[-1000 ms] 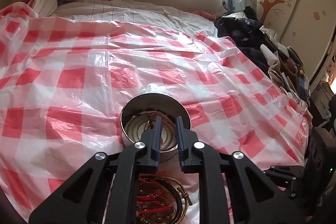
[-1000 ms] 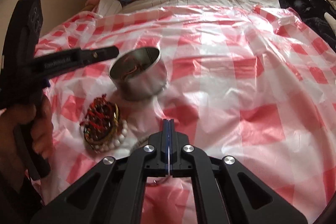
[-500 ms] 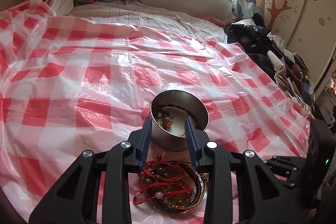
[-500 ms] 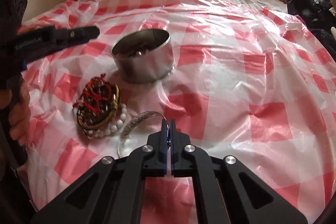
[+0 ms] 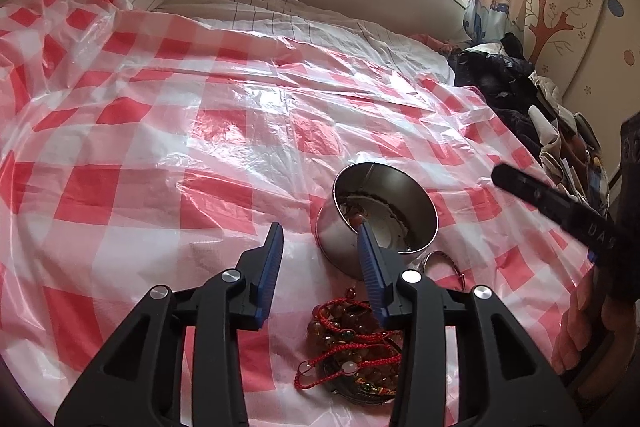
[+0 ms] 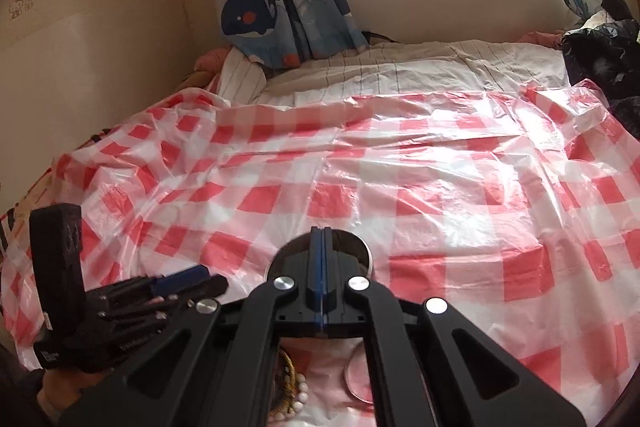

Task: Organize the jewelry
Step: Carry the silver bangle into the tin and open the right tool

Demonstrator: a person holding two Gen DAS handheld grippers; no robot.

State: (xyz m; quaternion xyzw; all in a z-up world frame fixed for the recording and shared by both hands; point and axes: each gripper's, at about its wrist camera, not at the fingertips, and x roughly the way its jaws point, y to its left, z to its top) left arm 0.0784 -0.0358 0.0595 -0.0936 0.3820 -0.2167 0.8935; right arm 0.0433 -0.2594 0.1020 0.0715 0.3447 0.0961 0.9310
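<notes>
- Left gripper (image 5: 320, 239): jaws have just been opening and are seen parted, nothing between them but the checked plastic sheet (image 5: 168, 163).
- Right gripper (image 6: 320, 239): pads are pressed together, nothing seen held.
- Steel bowl (image 5: 404, 203): set on the sheet, beads inside.
- Bracelet pile (image 5: 352, 343): heaped just in front of the bowl (red cords, amber beads).
- Silver bangle (image 6: 356, 379): laid beside the pile.
</notes>
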